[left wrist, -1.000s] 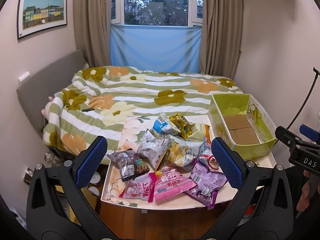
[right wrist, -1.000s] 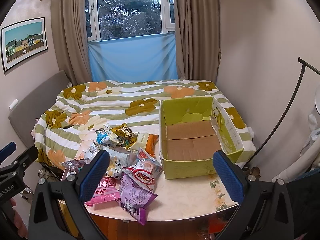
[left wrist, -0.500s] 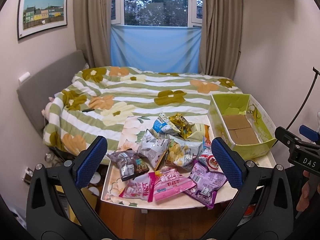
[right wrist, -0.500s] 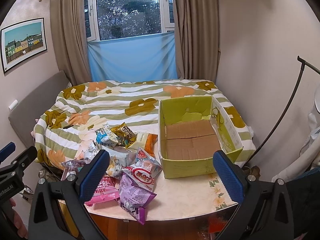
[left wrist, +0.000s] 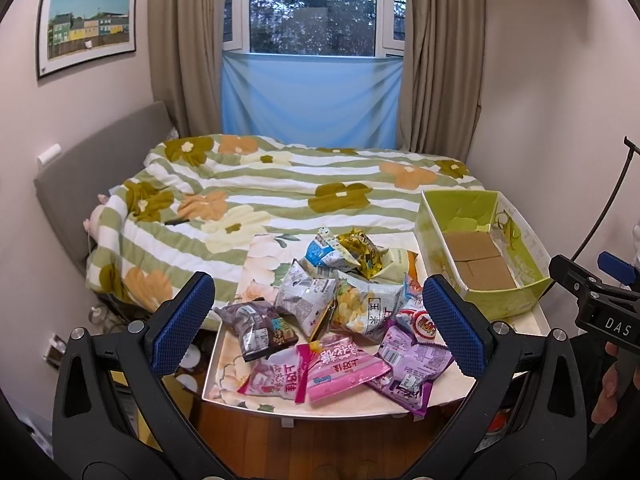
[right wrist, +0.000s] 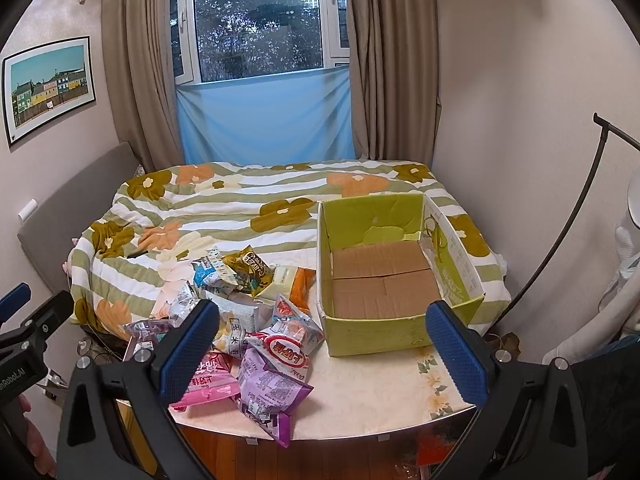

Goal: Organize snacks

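On the table, green box lengthwise toward bed, open-topped

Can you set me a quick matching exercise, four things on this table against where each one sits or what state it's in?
Things:
1. green box
2. purple packet
3. gold packet
4. left gripper

Places or states:
A. far side of the snack pile, toward the bed
B. open, nothing between its fingers
C. right side of the table, nothing inside
D. near edge of the table, corner past the rim

Pairs: 1-C, 2-D, 3-A, 4-B
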A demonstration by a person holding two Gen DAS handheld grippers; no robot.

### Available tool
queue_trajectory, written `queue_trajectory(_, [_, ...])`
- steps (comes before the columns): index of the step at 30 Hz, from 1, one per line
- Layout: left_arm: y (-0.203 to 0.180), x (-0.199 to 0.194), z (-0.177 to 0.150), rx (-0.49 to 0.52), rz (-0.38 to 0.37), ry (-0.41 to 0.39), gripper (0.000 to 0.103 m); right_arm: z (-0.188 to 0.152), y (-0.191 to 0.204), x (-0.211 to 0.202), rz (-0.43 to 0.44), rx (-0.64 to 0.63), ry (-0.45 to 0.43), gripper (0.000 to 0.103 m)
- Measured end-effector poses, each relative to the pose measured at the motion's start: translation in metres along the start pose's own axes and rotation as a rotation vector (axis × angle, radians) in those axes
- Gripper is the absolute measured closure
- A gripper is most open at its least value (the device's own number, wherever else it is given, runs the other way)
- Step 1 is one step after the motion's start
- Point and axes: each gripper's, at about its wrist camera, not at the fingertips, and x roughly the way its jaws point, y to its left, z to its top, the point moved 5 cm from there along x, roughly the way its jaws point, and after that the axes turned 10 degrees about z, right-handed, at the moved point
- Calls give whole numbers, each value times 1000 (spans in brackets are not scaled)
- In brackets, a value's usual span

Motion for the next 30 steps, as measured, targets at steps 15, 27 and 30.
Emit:
queue_trajectory(15, [8,31,4,5,-42,124,1,-12,6,7,48,23,48,0])
queue_trajectory(27, [-12,129,-79,-37,-83,401,1,-88,-14,83,156,101,264,0])
queue_trajectory(30, [-26,157,-97,-46,-52,463,1,-105,-17,108,209,103,317,0])
